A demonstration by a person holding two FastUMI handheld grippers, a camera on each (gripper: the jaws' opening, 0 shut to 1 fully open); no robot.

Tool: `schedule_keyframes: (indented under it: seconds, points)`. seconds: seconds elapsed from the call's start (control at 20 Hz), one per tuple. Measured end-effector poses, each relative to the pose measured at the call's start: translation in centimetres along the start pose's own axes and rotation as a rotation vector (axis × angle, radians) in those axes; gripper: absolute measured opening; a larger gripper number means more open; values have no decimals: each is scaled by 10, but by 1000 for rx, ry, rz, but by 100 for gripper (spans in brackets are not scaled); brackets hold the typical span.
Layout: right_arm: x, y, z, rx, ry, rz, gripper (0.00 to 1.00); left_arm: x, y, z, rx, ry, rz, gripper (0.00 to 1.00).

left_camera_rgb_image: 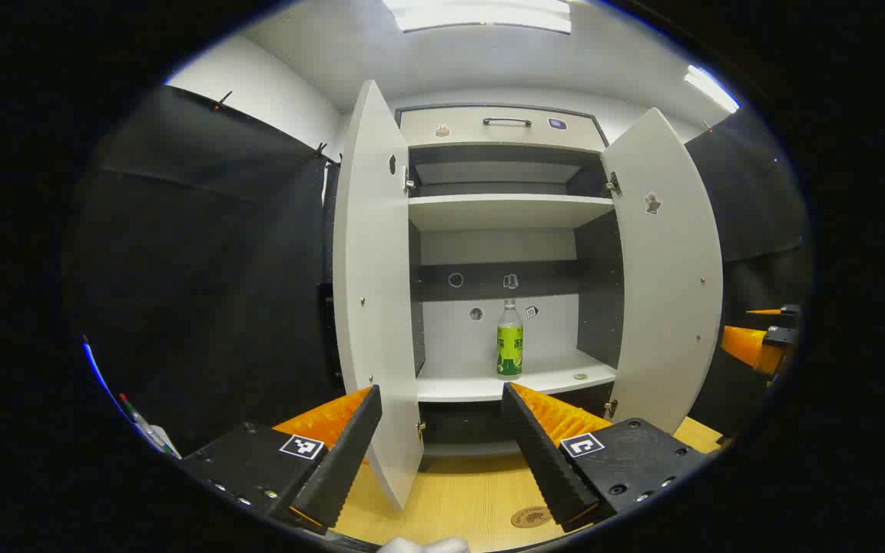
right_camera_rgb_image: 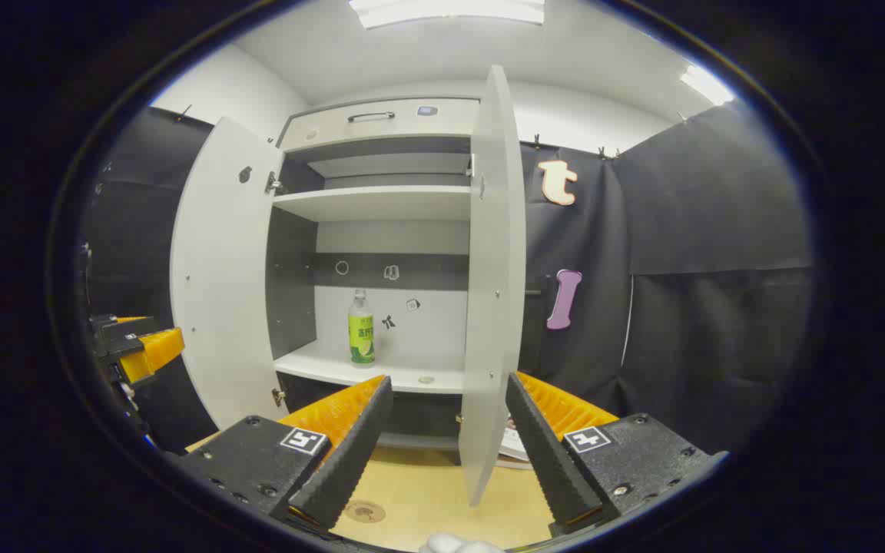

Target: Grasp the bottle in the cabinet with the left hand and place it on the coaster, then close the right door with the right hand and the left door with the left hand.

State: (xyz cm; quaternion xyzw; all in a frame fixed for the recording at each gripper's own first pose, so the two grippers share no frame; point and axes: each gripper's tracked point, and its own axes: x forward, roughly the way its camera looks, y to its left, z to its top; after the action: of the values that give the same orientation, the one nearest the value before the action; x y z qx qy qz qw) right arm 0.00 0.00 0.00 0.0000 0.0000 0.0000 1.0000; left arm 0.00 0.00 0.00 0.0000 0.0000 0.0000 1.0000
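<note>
A pale wooden tabletop (left_camera_rgb_image: pixel 450 499) is seen below the left gripper (left_camera_rgb_image: pixel 441 449), whose jaws are spread wide, nothing held. Ahead, the bottle (left_camera_rgb_image: pixel 509 338) stands upright on the cabinet's lower shelf (left_camera_rgb_image: pixel 458 384), between the swung-out left door (left_camera_rgb_image: pixel 373 292) and right door (left_camera_rgb_image: pixel 665 269). The coaster (left_camera_rgb_image: pixel 531 517) lies just beneath. The right gripper (right_camera_rgb_image: pixel 446 442) is likewise wide open and empty.

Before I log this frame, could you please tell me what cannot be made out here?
- Coaster, left gripper view: half hidden by the left tongs, pattern too small.
- Bottle label, right gripper view: too small.
- Paper behind the right door: mostly hidden.
</note>
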Motion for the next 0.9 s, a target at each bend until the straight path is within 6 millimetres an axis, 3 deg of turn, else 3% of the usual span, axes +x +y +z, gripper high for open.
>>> schedule_keyframes:
  seconds: [0.65,0.9]
  points:
    - [7,6,-3,-5,9,13,98,2,-3,2,11,0,-2,96]
    - [10,9,-4,0,14,19,98,19,-7,1,7,-4,-11,96]
